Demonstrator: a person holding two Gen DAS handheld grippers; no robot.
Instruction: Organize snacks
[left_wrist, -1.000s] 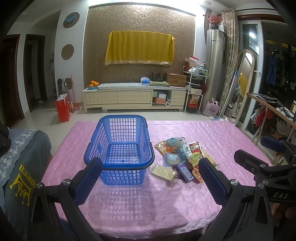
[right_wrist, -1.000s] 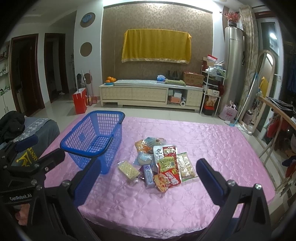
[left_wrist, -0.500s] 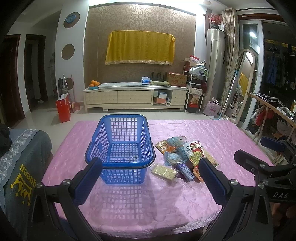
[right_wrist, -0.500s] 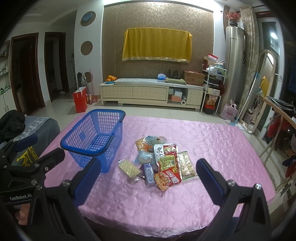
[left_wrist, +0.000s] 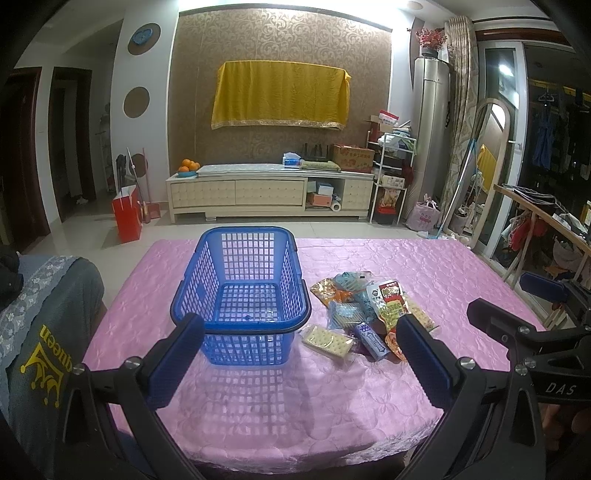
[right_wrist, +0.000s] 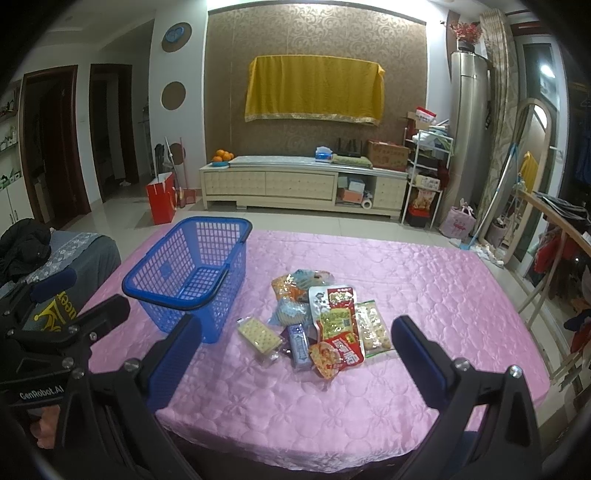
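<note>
An empty blue plastic basket (left_wrist: 240, 291) stands on the pink table (left_wrist: 295, 413); it also shows in the right wrist view (right_wrist: 192, 280). A pile of snack packets (left_wrist: 365, 314) lies just right of it, with a cracker pack (left_wrist: 327, 339) and a blue bar (left_wrist: 371, 341) at the front. In the right wrist view the pile (right_wrist: 325, 321) lies ahead of me. My left gripper (left_wrist: 301, 356) is open and empty, short of the basket. My right gripper (right_wrist: 295, 360) is open and empty, short of the pile.
A chair draped with a grey cloth (left_wrist: 44, 332) stands at the table's left edge. A wooden rack with clothes (left_wrist: 546, 229) stands to the right. A TV cabinet (left_wrist: 269, 192) lines the far wall.
Both grippers have drifted slightly forward toward the table; the basket and the snacks look a little closer. Nothing on the table has moved.
</note>
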